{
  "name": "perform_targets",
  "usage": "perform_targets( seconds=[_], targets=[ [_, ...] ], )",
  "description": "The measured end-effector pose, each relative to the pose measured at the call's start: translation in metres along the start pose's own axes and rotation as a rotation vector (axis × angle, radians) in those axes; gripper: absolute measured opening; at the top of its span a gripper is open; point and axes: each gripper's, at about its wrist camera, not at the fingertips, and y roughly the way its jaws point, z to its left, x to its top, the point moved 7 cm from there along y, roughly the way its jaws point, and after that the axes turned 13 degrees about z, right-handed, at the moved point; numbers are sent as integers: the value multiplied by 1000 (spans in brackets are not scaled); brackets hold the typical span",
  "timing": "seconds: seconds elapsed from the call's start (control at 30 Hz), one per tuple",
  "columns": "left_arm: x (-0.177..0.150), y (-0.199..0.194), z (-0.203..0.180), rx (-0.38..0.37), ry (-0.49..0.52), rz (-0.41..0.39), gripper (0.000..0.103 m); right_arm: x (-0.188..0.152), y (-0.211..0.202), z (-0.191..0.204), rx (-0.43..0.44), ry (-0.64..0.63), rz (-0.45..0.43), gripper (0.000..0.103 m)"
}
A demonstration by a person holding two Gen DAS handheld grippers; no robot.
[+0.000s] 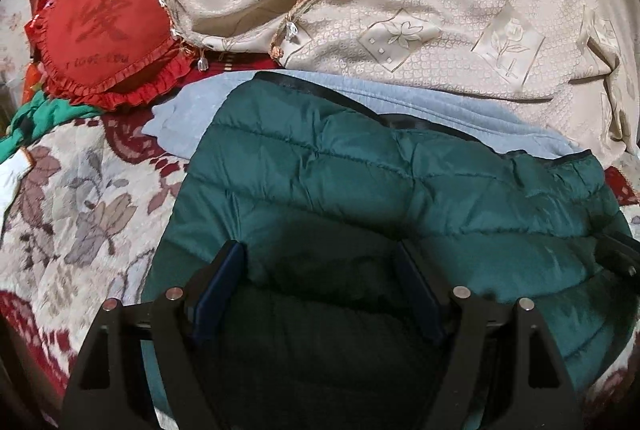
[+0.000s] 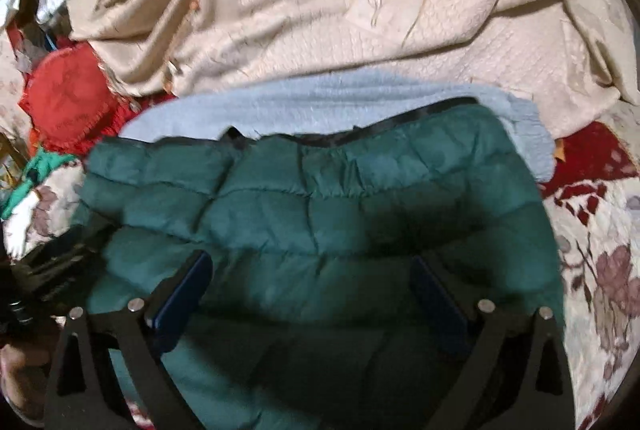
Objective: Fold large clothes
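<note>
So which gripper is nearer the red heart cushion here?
Left. The left gripper hovers over the green puffer jacket near its left edge, beside the red heart cushion. The right gripper sits over the jacket's right part, farther from the cushion.

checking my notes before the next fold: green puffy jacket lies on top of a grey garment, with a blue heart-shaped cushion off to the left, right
Not quite: the heart-shaped cushion is red, not blue, as the left wrist view shows clearly. The rest holds: the green puffy jacket does lie on top of the grey garment, and the cushion sits off to the left.
</note>
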Motion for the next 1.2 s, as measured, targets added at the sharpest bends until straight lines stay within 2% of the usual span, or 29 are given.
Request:
perform_targets(
  seconds=[0.1, 0.23, 0.3, 0.4, 0.57, 0.83, 1.2],
  targets=[
    [-6, -6, -3, 0, -8, -7, 52, -15, -11, 10, -24, -27, -21, 101],
    [-14, -13, -9, 16, 5, -15, 52, -33, 8, 19, -100, -74, 0, 102],
    [-18, -18, -11, 24, 11, -17, 52, -36, 14, 18, -119, -82, -24, 102],
    [-23, -25, -13, 35, 9, -19, 52, -34, 16, 18, -116, -85, -29, 102],
    [-29, -40, -18, 7, 2, -40, 52, -31, 8, 14, -87, -63, 29, 102],
    [-40, -69, -30, 16, 29, -103, 52, -44, -37, 13, -98, 46, -71, 103],
    [-49, -90, -31, 13, 28, -144, 52, -57, -56, 17, -126, 94, -101, 103]
  ],
)
